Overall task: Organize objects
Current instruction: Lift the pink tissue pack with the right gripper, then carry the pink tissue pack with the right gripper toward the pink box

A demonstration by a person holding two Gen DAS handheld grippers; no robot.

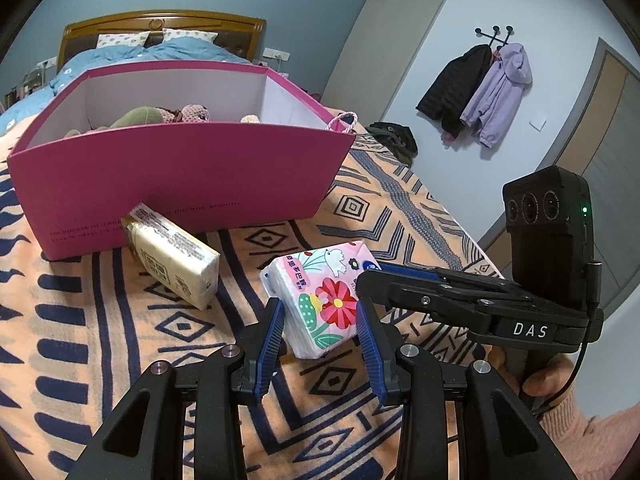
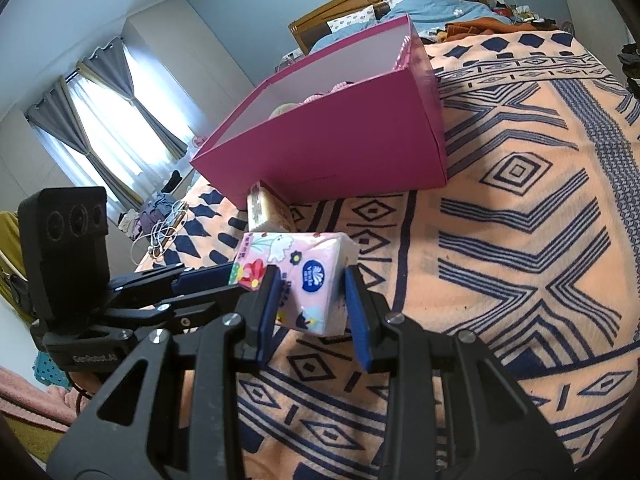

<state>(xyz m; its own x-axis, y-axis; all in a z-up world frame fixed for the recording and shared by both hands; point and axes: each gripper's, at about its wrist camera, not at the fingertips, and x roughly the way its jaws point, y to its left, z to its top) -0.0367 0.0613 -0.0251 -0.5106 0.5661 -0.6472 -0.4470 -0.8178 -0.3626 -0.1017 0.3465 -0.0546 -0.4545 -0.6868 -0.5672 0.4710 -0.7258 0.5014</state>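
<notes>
Background only: wooden headboard (image 1: 160,26) and blue duvet (image 1: 132,58) seen at far end; black jacket (image 1: 456,88) and lilac jacket (image 1: 500,92) hung on wall hooks (image 1: 496,32); grey curtains (image 2: 100,128) drawn back at window; tangled white cable (image 2: 158,236) left on floor.

Was a home bedroom: wooden headboard (image 1: 160,26), pillows (image 1: 188,35), blue duvet (image 1: 132,58), patterned blanket (image 2: 520,208), coats (image 1: 480,88) on hooks, curtained window (image 2: 108,120).
</notes>
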